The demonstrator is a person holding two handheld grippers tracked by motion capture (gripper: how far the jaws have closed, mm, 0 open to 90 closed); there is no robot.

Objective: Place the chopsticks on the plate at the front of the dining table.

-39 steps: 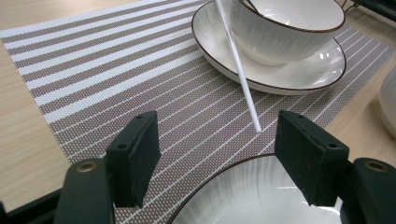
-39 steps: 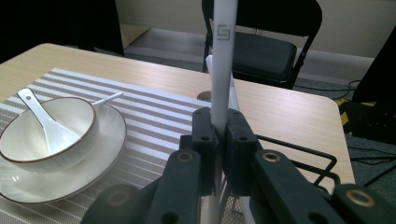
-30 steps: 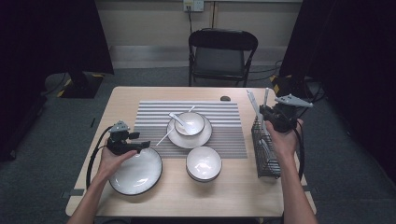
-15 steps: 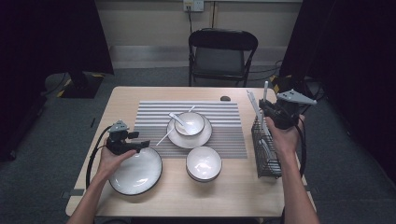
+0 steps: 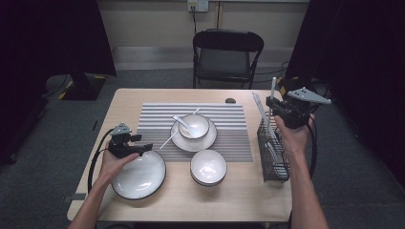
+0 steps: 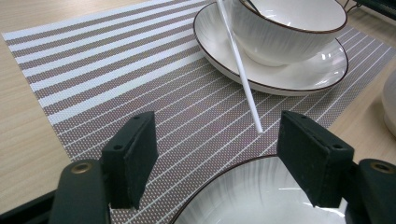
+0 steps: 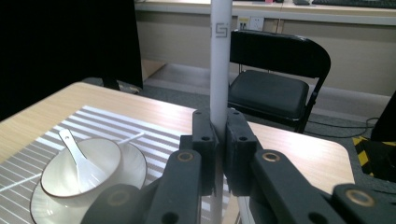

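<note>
The right gripper (image 5: 276,104) hovers at about three o'clock on the surface (image 5: 124,102), above the far end of the wire cutlery rack (image 5: 273,157); its fingers (image 7: 204,140) are clamped on an upright white chopstick (image 7: 220,70). The left gripper (image 5: 143,147) rests at about eight o'clock, fingers (image 6: 133,154) apart with nothing between them, straddling the far rim of the large white plate (image 5: 139,175). Just beyond lies a second white chopstick (image 6: 238,60), leaning on the saucer (image 5: 177,138) under the spoon bowl (image 5: 193,125) on the striped placemat (image 5: 157,117).
</note>
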